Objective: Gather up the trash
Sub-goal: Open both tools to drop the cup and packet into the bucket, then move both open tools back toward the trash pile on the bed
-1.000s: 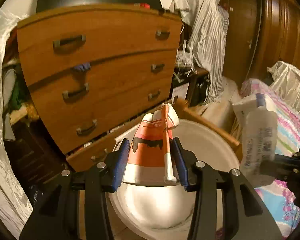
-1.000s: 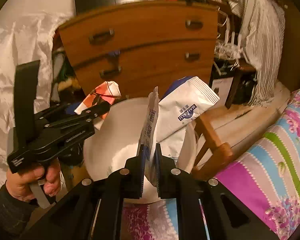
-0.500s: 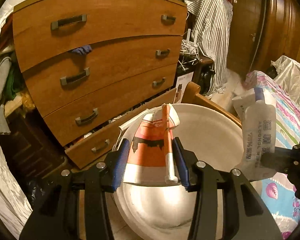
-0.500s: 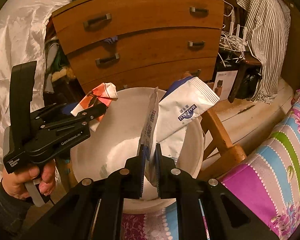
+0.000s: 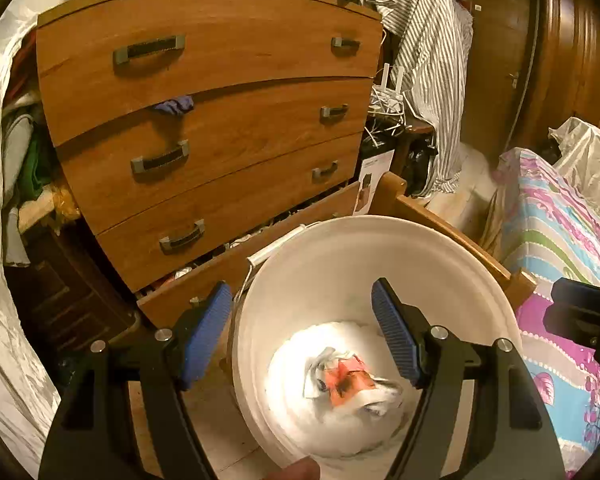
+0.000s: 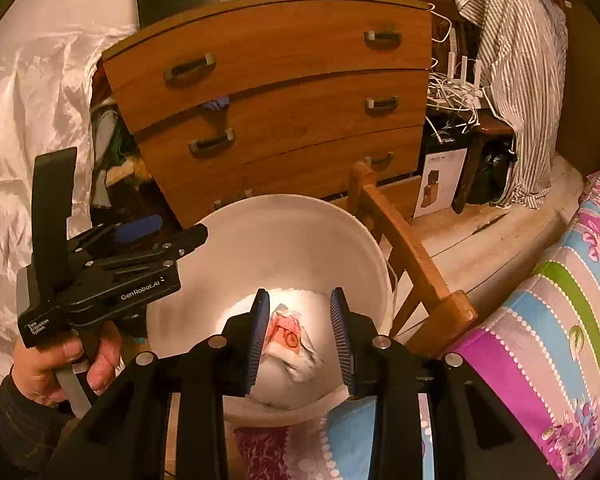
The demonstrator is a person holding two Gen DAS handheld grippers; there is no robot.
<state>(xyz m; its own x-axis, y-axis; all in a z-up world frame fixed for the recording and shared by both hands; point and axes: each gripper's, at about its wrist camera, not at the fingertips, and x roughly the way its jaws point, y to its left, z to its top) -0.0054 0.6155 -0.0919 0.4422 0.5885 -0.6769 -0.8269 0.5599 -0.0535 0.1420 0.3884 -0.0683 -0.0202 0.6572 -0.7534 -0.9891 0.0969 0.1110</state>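
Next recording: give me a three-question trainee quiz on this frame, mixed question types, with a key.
1. True or false: the left gripper holds the orange wrapper.
2. Where does the wrapper lie? A) on the bed B) in the white bucket C) in a drawer
3. Fill in: the right gripper's jaws are ____.

Key: 1 false, its jaws have just been opening and nothing is between them; 2 B; 3 open, just opened, empty.

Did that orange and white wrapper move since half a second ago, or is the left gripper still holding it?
Yes. The orange and white wrapper has dropped from above the white bucket's rim to its bottom. The left gripper has just been opening, with nothing between its jaws.
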